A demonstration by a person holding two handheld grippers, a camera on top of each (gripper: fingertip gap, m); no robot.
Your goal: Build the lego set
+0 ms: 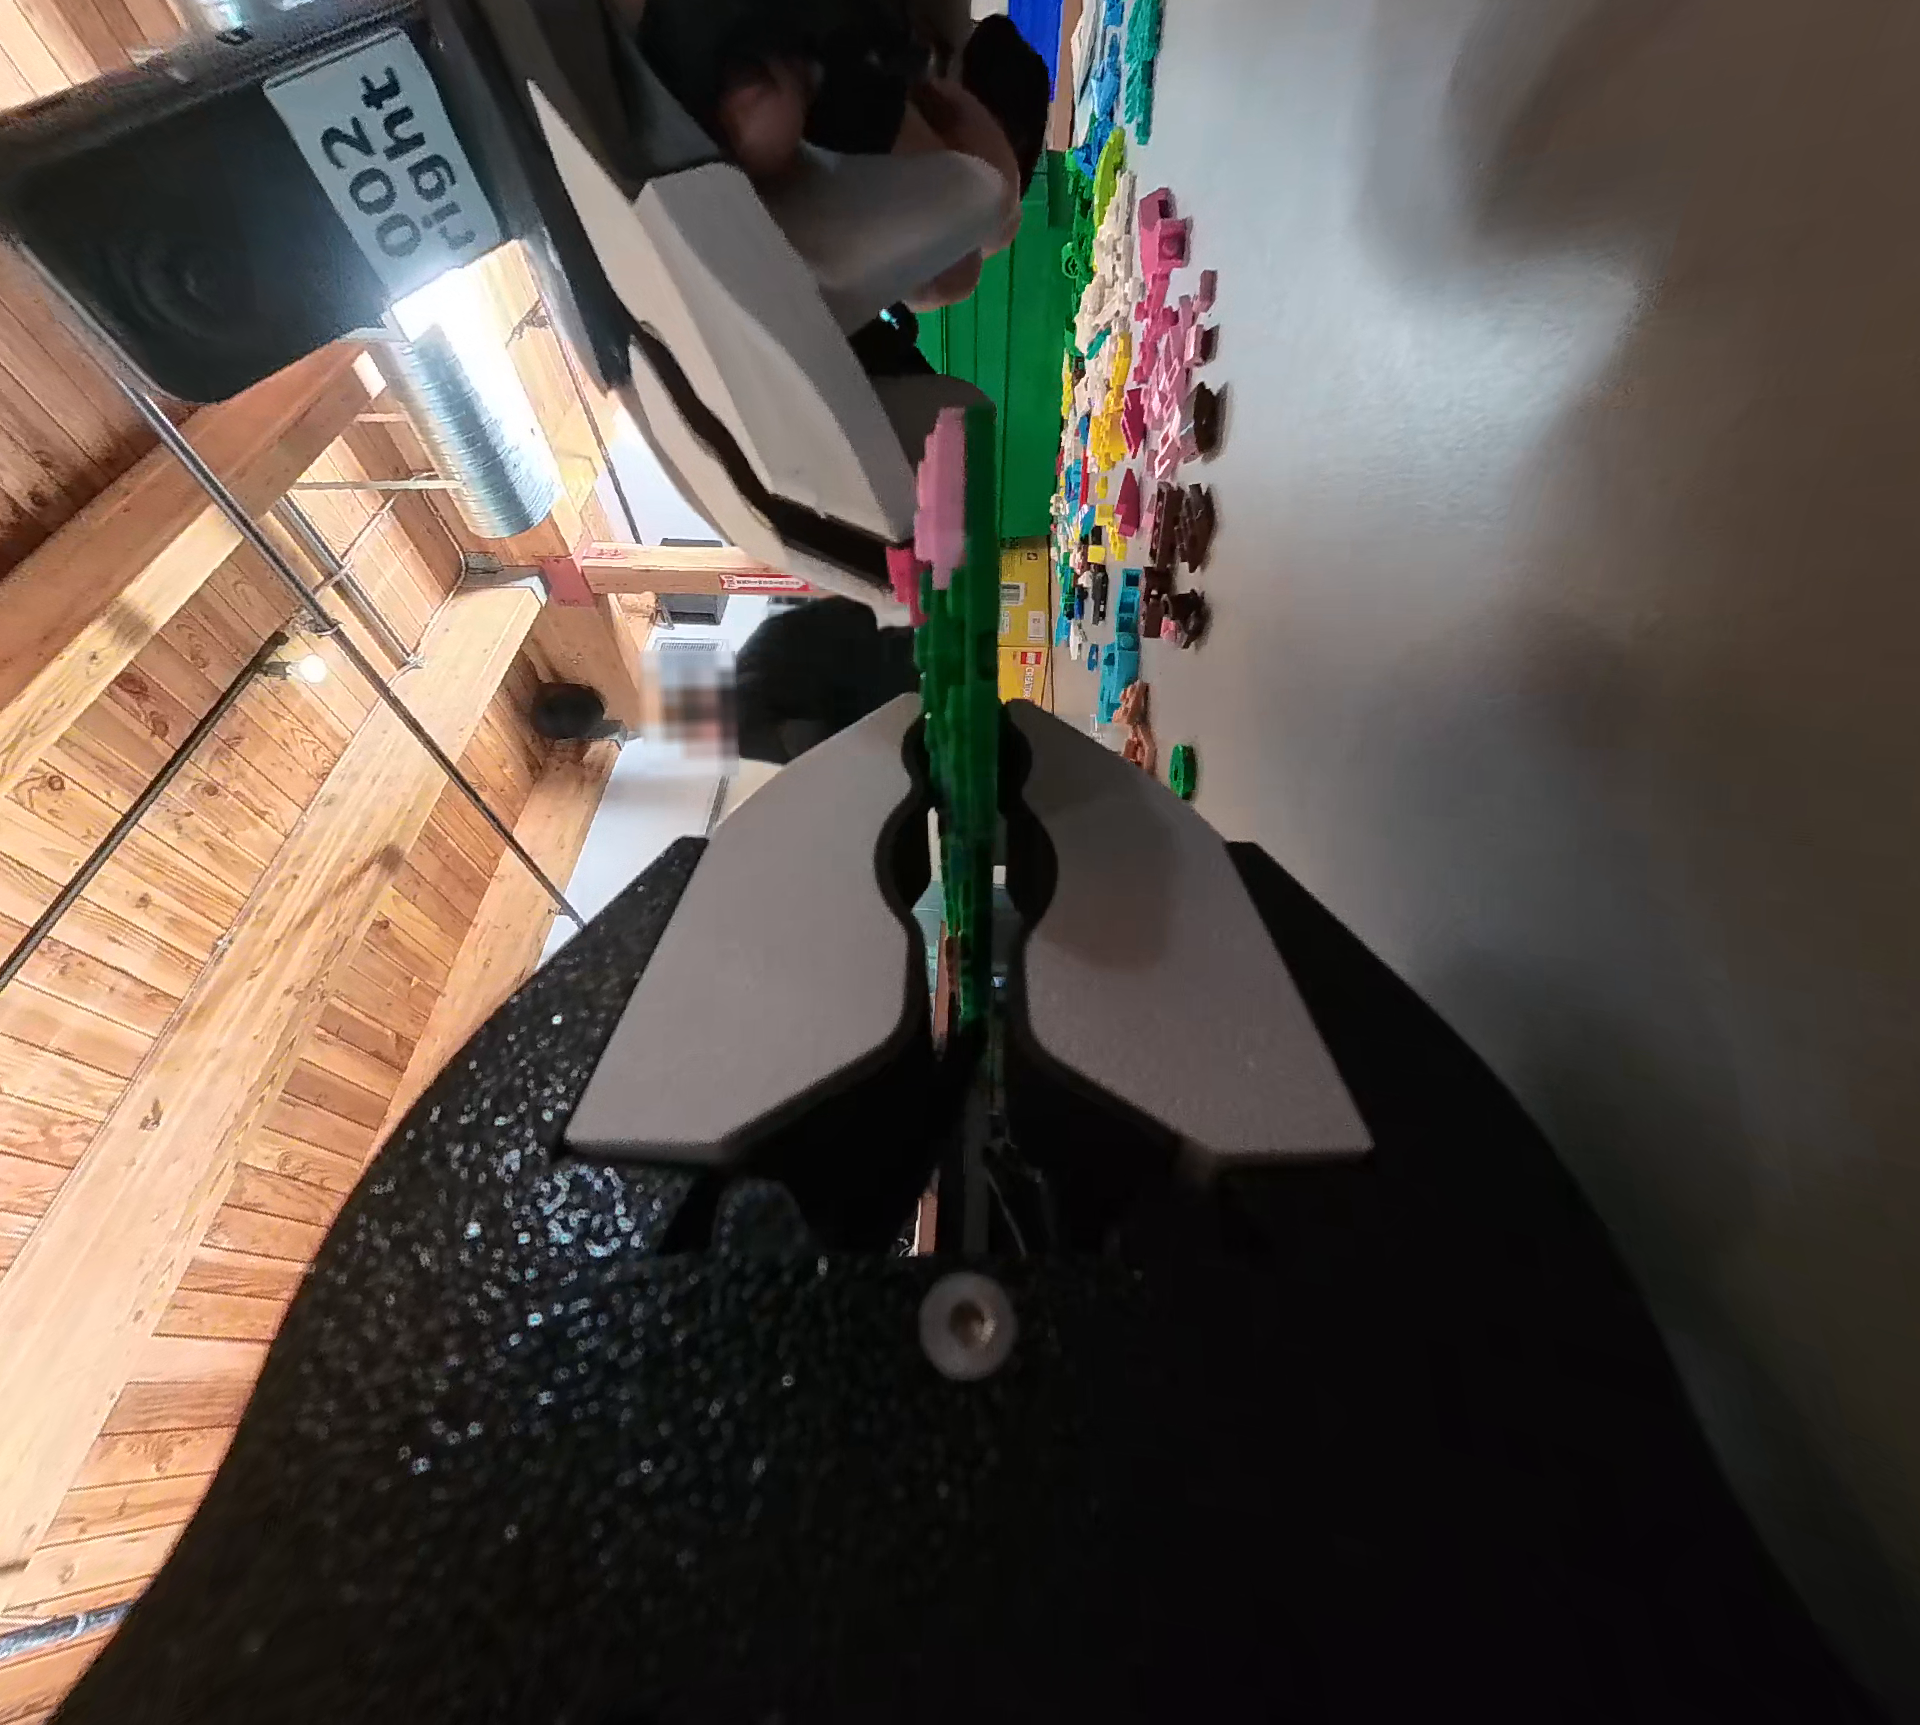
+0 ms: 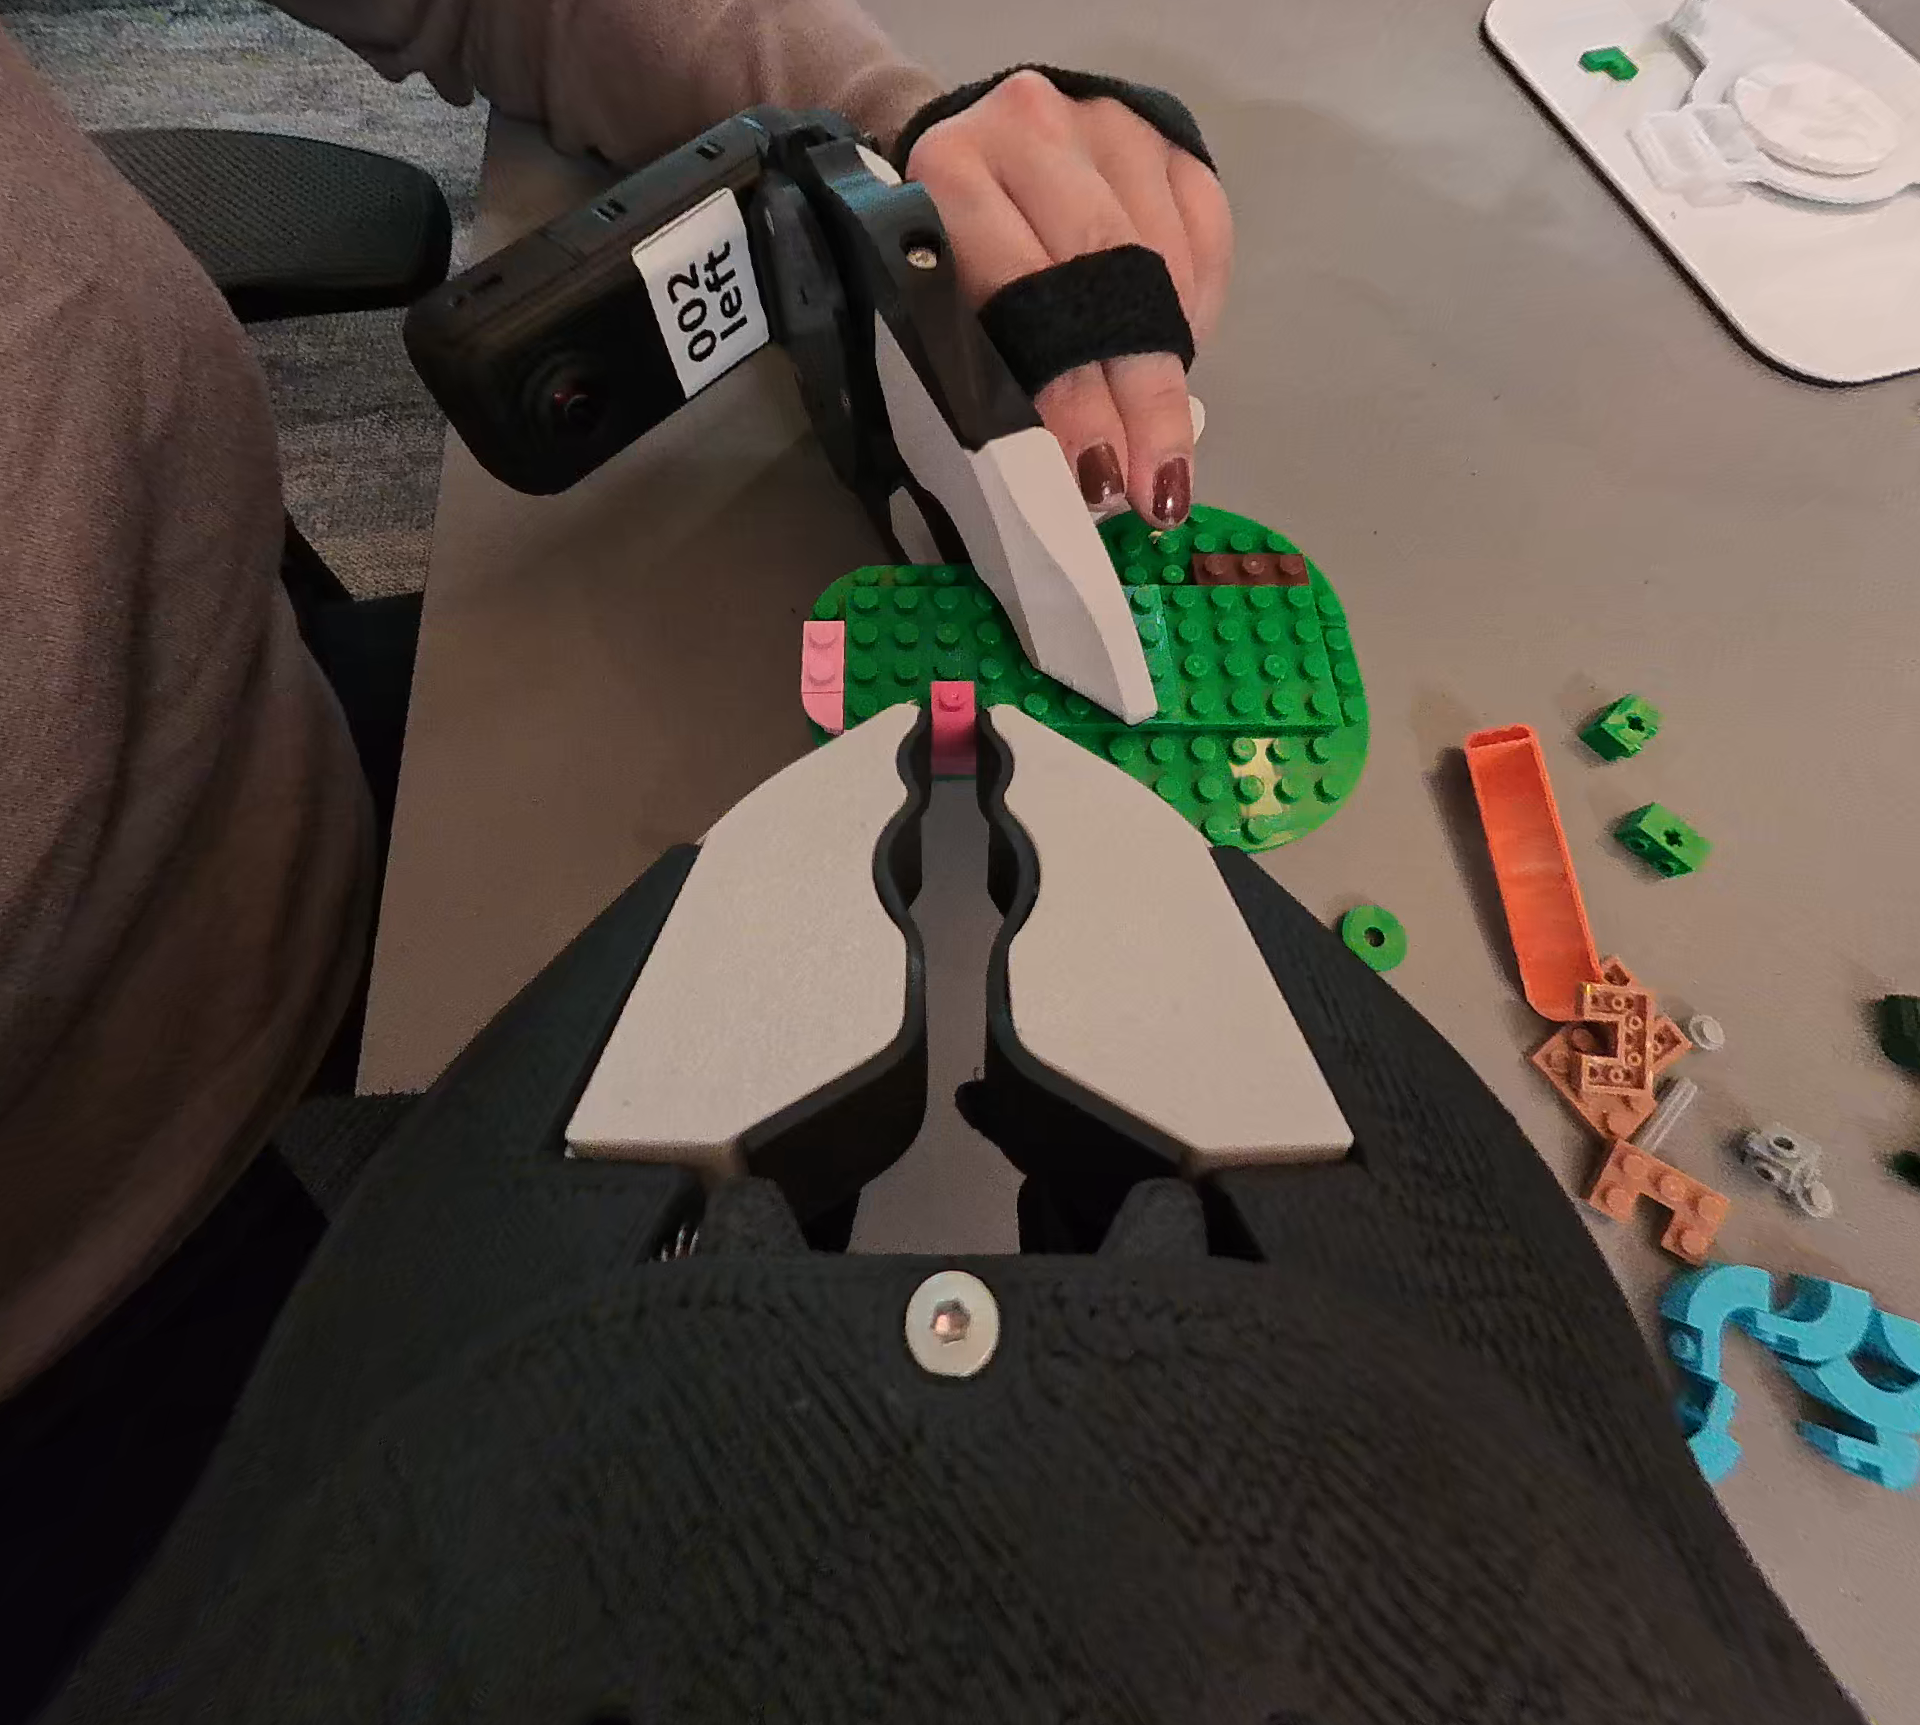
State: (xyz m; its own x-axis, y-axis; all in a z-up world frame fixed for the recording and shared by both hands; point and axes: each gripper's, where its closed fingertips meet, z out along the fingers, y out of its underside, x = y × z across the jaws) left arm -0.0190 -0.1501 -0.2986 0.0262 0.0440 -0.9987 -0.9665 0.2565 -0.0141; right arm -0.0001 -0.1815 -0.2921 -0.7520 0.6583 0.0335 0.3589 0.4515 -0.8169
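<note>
Ok so rn the right hand-held gripper (image 2: 954, 745) has its tips pinched together on a small dark pink brick (image 2: 953, 725), parked right at the near-left edge of the green baseplate (image 2: 1247, 667), just beside a light pink brick (image 2: 823, 673) that's already seated there. The left hand-held gripper (image 1: 966, 740) is clamped onto the baseplate edge-on, so the plate isn't going to skate around on the desk (image 2: 1455, 273), which is prob the whole point. In the right wrist view it sits across the middle of the plate w/ a fingertip resting by the brown plate (image 2: 1247, 569) at the far edge. Tip for this step imo: line the brick up square w/ the studs before pushing, press straight down, not at an angle, and don't let go until it feels flush w/ its neighbor. Can't tell from here if it's fully seated yet. Spare bits (orange separator tool (image 2: 1527, 865), green bricks, teal arches) are off to the right, well apart, so nothing's in the way.
</note>
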